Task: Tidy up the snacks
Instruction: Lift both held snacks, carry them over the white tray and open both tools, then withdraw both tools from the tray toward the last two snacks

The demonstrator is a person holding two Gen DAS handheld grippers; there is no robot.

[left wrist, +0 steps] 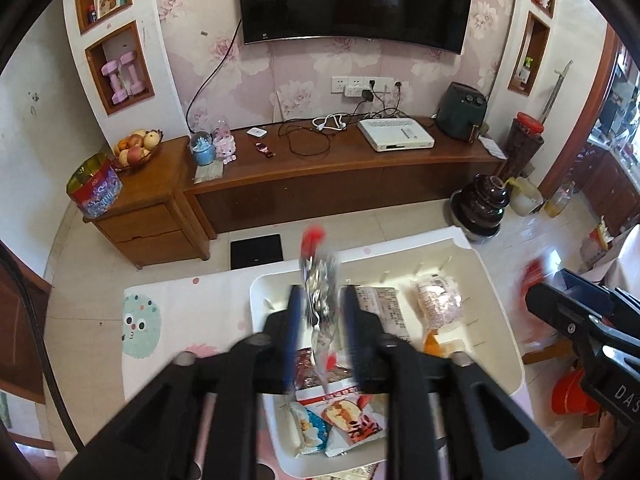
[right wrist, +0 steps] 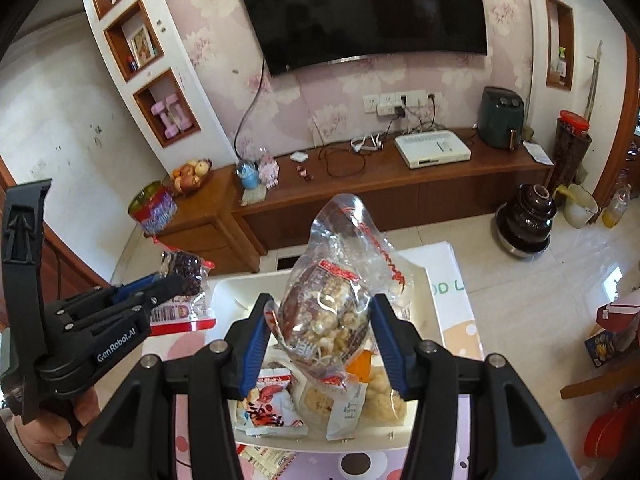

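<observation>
A white tray (left wrist: 494, 280) on the table holds several snack packets (left wrist: 344, 420). My left gripper (left wrist: 322, 316) hangs over the tray's left half, its blue pads standing apart. A blurred silver and red packet (left wrist: 320, 288) sits loose between them, edge-on. In the right wrist view this gripper (right wrist: 176, 280) shows at the left with the dark-filled, red-trimmed packet (right wrist: 186, 272) at its tips. My right gripper (right wrist: 322, 332) is shut on a clear bag of nutty brittle (right wrist: 328, 312), upright above the tray (right wrist: 224, 292). It also shows at the right edge as the right gripper (left wrist: 536, 296).
The table wears a patterned cloth (left wrist: 160, 320). Beyond it stands a long wooden TV stand (left wrist: 340, 172) with cables and a white box. A dark jar (left wrist: 480, 208) and a black floor scale (left wrist: 256, 250) are on the tiles. A person's hand (right wrist: 80, 404) holds the left gripper.
</observation>
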